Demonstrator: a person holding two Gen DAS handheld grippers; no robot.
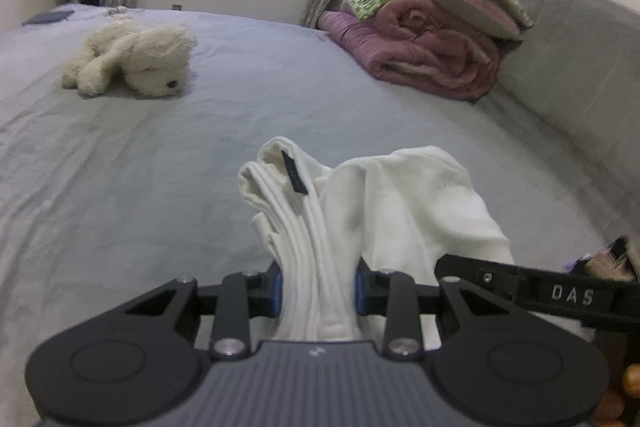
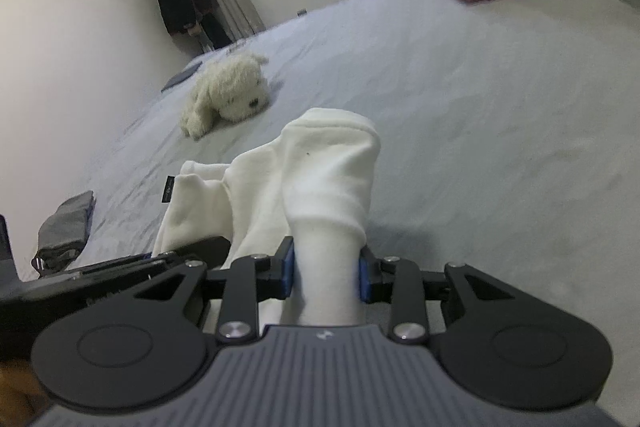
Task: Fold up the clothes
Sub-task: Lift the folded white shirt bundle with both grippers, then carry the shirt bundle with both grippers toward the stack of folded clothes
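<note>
In the left wrist view, the left gripper (image 1: 319, 291) is pinched on a bunched, ribbed edge of a white garment (image 1: 400, 203), the blue pads pressed into the cloth on both sides; a small black label (image 1: 294, 173) stands up near the top of the bunch. The rest of the cloth hangs loose and crumpled to the right, held above the grey bed (image 1: 140, 167), and part of the other tool crosses the right edge. A plush dog (image 1: 132, 61) and a rolled pink blanket (image 1: 432, 47) lie well beyond it. In the right wrist view, the right gripper (image 2: 327, 273) is clamped on another gathered part of the same garment, which rises in a thick fold ahead of its fingers, with the left tool just beside it. A folded grey item (image 2: 66, 227) lies on the bed to the left. By my judgement the garment is being held up by two points, gathered rather than flat. The next move calls for spreading the two hands apart so the cloth hangs flat, with no slack bunched between the two grips.
</note>
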